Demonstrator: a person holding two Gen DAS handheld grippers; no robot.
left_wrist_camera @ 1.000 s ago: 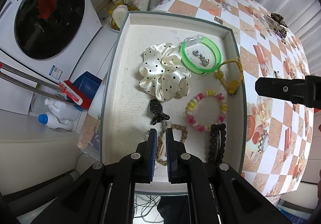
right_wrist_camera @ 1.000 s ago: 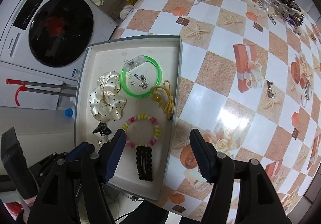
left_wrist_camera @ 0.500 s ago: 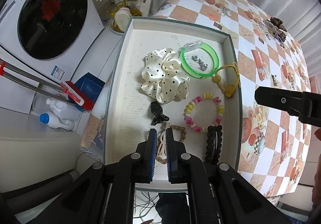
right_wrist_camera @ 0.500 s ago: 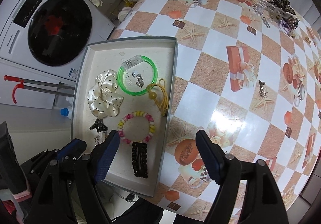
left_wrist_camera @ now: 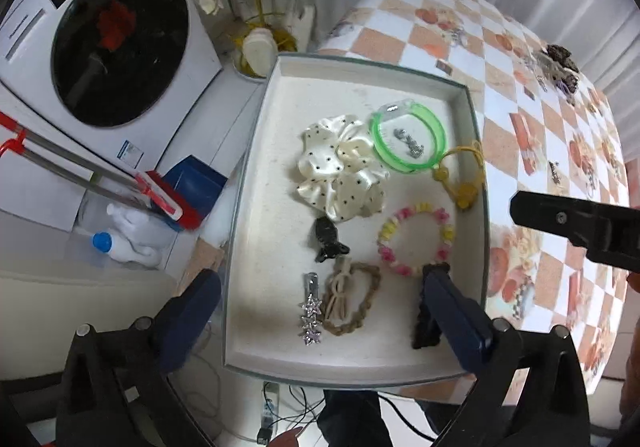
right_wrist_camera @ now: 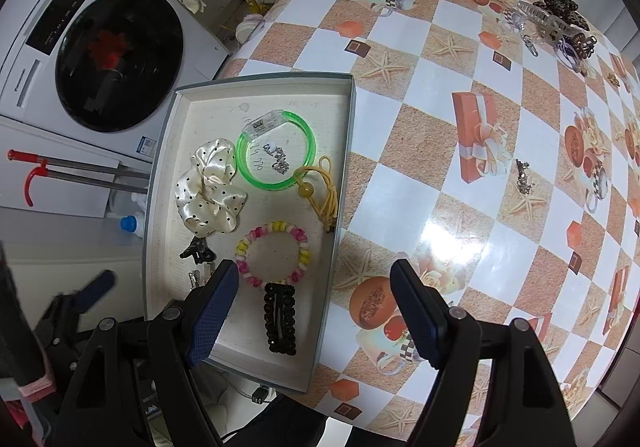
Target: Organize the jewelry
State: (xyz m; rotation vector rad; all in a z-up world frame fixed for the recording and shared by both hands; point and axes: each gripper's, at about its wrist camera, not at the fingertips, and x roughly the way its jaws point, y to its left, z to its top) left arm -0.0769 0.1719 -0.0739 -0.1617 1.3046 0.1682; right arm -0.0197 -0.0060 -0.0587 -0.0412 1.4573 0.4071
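Observation:
A grey-rimmed white tray [left_wrist_camera: 256, 167] holds a dotted cream scrunchie [left_wrist_camera: 340, 171], a green bangle [left_wrist_camera: 376, 135], a yellow hair tie [left_wrist_camera: 464, 191], a pink-and-yellow bead bracelet [left_wrist_camera: 386, 235], a small black claw clip [left_wrist_camera: 326, 239], a braided brown tie [left_wrist_camera: 360, 311] and a black barrette [right_wrist_camera: 280, 319]. A silver star clip [left_wrist_camera: 310, 311] lies free on the tray floor under my left gripper [left_wrist_camera: 318, 283], whose jaws are opening wide and touch nothing. My right gripper [right_wrist_camera: 316, 275] hangs open and empty over the tray's [right_wrist_camera: 160, 187] right wall.
The tray sits at the left edge of a checkered table [right_wrist_camera: 440, 127]. A pile of hair claws [right_wrist_camera: 556, 19] and a small sparkly piece [right_wrist_camera: 522, 177] lie on the cloth. A washing machine [left_wrist_camera: 100, 47], a mop and a bottle stand on the floor to the left.
My left gripper's jaws went from nearly shut to wide apart, and the silver star clip now lies in the tray beside the braided tie. The right jaws spread a little wider.

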